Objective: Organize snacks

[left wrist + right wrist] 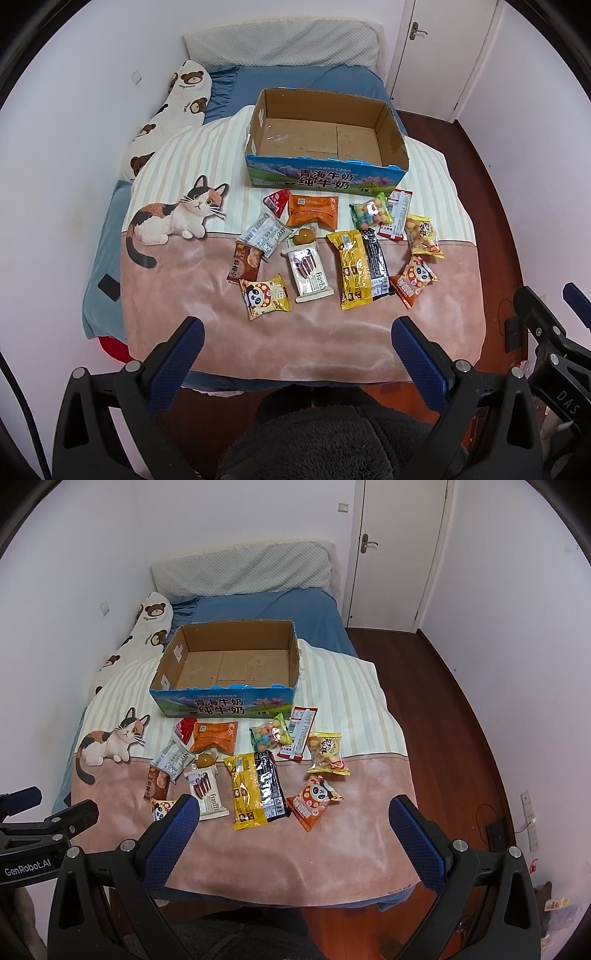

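Note:
Several snack packets lie spread on the blanket (pixel 177 295) in front of an empty cardboard milk box (pixel 325 177) (pixel 225 701). Among them are a long yellow packet (pixel 352 269) (pixel 245 790), a black packet (pixel 376 266) (pixel 271 782), an orange packet (pixel 314 210) (pixel 216 736), a white Franzzi wafer packet (pixel 308 273) (pixel 208 794) and panda packets (pixel 264 299) (pixel 316 799). My left gripper (pixel 297 330) hovers open over the blanket's near edge, short of the snacks. My right gripper (pixel 293 808) is open too, just before the packets, holding nothing.
The bed stands against the left wall, with a bear-print pillow (pixel 173 110), a grey pillow (pixel 284 40) and blue sheet behind the box. A small black object (pixel 109 287) lies at the bed's left edge. Wooden floor (pixel 443 716) and a white door (pixel 399 550) are on the right.

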Demonstrator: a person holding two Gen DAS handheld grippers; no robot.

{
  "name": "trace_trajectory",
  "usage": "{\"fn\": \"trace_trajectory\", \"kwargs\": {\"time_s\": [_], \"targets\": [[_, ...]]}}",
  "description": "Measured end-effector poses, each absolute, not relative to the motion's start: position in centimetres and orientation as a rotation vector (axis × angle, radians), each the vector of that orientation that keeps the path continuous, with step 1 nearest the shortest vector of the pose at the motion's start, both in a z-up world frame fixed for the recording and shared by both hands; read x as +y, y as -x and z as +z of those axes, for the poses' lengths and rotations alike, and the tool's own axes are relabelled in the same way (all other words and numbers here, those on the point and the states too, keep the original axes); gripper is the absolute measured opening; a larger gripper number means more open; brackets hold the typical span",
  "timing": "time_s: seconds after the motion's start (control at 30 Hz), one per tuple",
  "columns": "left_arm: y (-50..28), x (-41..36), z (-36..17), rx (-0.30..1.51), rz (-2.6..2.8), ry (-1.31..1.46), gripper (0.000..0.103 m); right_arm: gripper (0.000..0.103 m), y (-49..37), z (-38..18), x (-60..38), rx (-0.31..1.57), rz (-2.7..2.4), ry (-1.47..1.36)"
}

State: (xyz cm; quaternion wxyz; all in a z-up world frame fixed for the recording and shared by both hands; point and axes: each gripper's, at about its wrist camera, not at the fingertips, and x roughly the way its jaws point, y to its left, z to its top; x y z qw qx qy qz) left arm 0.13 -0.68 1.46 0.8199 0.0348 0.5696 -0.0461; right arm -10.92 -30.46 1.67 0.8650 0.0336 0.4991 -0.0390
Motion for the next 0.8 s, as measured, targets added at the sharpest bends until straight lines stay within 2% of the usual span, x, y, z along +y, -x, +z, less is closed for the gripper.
{"fn": "trace_trajectory", "kwargs": {"time_s": [0.8], "targets": [[-0.08, -0.61, 1.64, 1.213, -0.101, -0.065, 0.103, 0.103, 11.21, 1.77, -30.64, 1.053, -0.071, -0.089]]}}
